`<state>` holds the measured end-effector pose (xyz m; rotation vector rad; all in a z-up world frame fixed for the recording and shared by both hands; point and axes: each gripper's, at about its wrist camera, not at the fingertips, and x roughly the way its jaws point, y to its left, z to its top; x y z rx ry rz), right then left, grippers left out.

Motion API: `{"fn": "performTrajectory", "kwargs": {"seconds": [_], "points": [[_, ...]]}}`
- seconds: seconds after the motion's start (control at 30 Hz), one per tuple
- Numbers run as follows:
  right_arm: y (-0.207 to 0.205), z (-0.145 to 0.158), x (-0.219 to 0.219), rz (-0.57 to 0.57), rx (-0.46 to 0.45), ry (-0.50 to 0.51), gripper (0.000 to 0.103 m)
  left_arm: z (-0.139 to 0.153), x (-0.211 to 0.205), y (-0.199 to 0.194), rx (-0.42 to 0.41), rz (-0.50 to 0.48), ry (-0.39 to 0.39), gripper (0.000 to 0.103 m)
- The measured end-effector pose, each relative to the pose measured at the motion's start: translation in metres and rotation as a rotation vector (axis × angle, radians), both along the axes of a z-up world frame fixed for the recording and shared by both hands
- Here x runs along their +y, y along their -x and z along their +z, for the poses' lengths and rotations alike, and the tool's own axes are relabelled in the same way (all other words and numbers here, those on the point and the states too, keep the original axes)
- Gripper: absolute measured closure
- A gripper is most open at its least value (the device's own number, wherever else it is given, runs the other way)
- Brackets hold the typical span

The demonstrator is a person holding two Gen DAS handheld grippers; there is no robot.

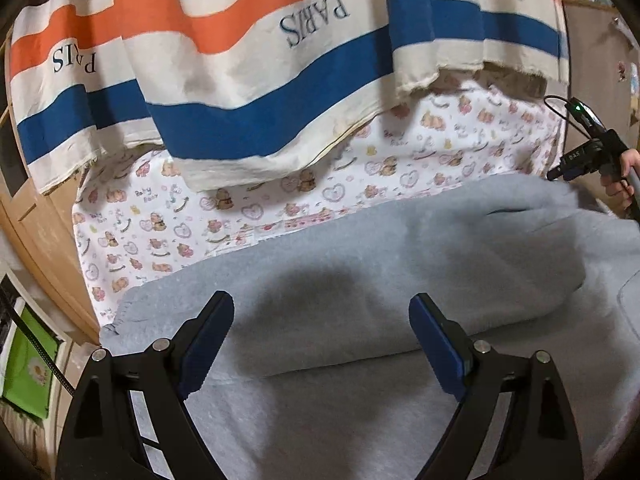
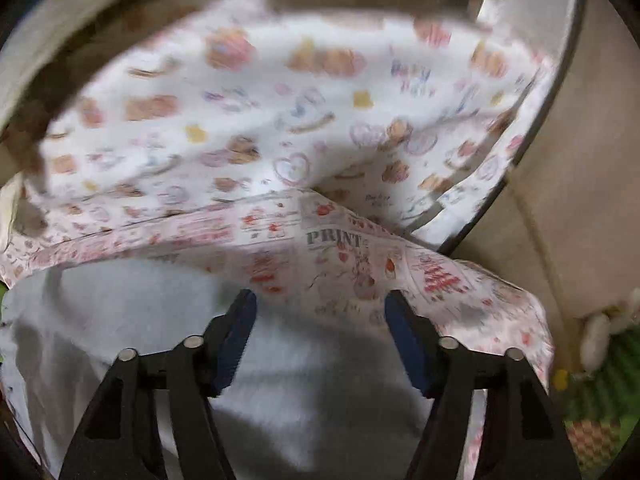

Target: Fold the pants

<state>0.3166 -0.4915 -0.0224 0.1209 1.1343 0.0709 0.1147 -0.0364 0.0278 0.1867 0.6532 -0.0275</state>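
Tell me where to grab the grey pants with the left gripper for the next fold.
Probably the grey pants' bare left end edge, coming in low from the left. The cloth lies flat there with a free edge on the printed sheet, so the open left gripper could slip one finger under it.

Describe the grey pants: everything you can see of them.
The pants are light grey and look like soft, fleecy knit. They lie flat on a bear-print sheet, with one thick layer folded over another, leaving a rounded fold edge across the middle. A stitched hem edge shows at the left end. The left hand-held gripper is above them, open, casting a shadow on the cloth. The right hand-held gripper is also open over the grey cloth; neither visibly grips it.
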Motion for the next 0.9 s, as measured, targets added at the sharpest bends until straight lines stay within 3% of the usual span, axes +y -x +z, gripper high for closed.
{"fn": "performTrajectory", "kwargs": {"seconds": [0.1,0.13,0.17,0.3,0.4,0.5,0.6,0.67,0.73,0.8,0.9], "points": [[-0.007,-0.022,0.003,0.112,0.068,-0.116,0.058,-0.004,0.005,-0.011,0.032,0.008,0.013,0.014],[-0.005,-0.024,0.006,0.117,0.062,-0.109,0.07,-0.005,0.005,-0.014,0.041,0.008,0.021,0.014],[-0.004,-0.024,0.008,0.122,0.047,-0.096,0.096,-0.006,0.004,-0.017,0.05,0.006,0.03,0.014],[0.012,0.004,0.019,0.081,-0.121,0.023,0.099,-0.002,-0.005,-0.021,0.051,-0.017,0.048,0.014],[0.04,0.058,0.015,0.012,-0.294,-0.037,0.1,0.009,-0.016,-0.017,0.011,-0.039,0.034,0.015],[0.101,0.113,0.031,0.016,-0.482,-0.052,0.1,0.017,-0.024,-0.009,-0.022,-0.066,0.022,0.018],[0.184,0.132,0.056,0.058,-0.595,-0.045,0.1,0.02,-0.026,0.004,-0.032,-0.1,0.061,0.019],[0.238,0.117,0.065,0.061,-0.611,-0.062,0.1,0.017,-0.023,0.014,-0.028,-0.111,0.095,0.019],[0.284,0.082,0.074,0.049,-0.559,-0.111,0.1,0.011,-0.018,0.024,-0.012,-0.121,0.138,0.019],[0.309,0.044,0.078,-0.007,-0.475,-0.154,0.1,0.003,-0.019,0.028,0.012,-0.13,0.148,0.019],[0.32,-0.005,0.079,-0.079,-0.374,-0.151,0.099,-0.005,-0.028,0.028,0.034,-0.147,0.104,0.019]]}}
